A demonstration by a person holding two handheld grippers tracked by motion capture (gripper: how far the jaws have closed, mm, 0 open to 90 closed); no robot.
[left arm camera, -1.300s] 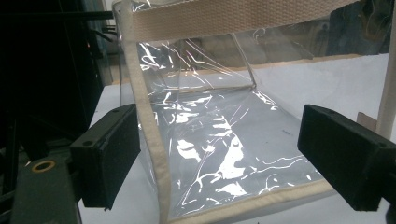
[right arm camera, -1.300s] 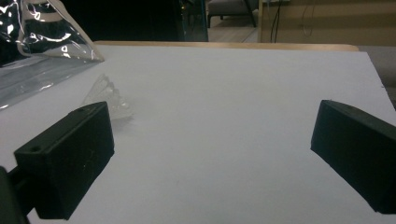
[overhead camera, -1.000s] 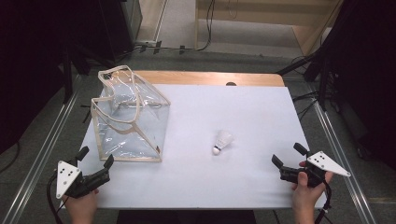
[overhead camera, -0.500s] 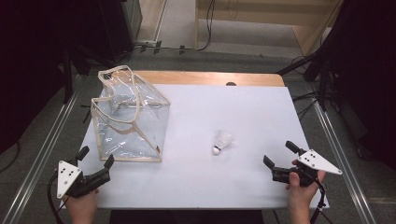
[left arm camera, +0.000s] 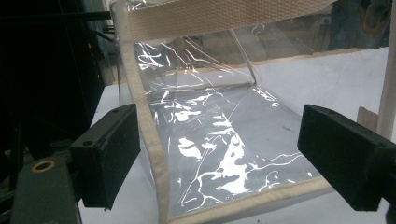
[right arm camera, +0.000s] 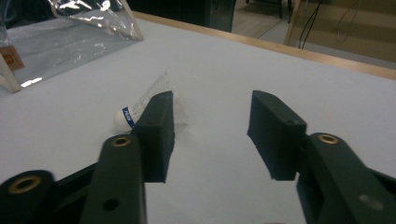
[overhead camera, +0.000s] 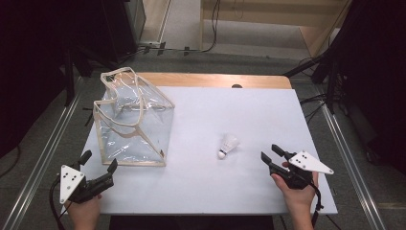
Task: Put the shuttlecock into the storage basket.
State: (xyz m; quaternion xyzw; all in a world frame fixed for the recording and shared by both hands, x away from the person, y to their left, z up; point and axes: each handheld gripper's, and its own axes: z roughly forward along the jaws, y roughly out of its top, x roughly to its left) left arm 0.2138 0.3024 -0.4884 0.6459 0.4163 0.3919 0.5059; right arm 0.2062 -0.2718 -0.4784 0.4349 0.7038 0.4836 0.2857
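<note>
Shuttlecock (overhead camera: 228, 144) lies on its side mid-table (overhead camera: 201, 191), cork toward the person. Right gripper (overhead camera: 270, 154) near it, not touching; jaws have just been closing, nothing between them. Left gripper (overhead camera: 99, 160) spread wide just before the clear bag (overhead camera: 131, 122).

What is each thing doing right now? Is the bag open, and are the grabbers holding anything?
Clear bag: standing upright, top open, looks empty.
Shuttlecock: lying on its side on the table, untouched.
Left gripper: open, holding nothing.
Right gripper: jaws just been closing, nothing between them.
</note>
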